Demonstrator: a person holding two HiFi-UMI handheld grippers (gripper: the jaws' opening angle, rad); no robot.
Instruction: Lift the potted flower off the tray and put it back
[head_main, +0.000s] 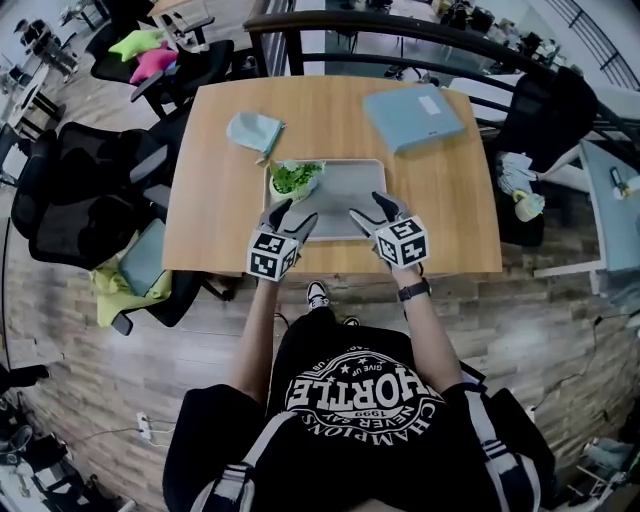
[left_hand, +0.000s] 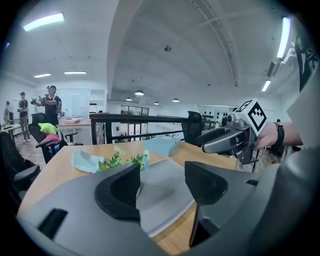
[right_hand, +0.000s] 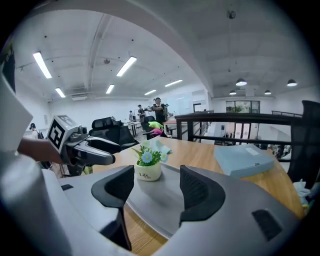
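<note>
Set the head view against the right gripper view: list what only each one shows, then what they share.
Head view only: the person's black shirt, a wristwatch, the wooden floor and black chairs.

Right gripper view only: the print on the pot of the potted flower, its blue blossom, ceiling lights and people standing far off.

Both: the potted flower standing on the grey tray, the blue flat box and the left gripper.
</note>
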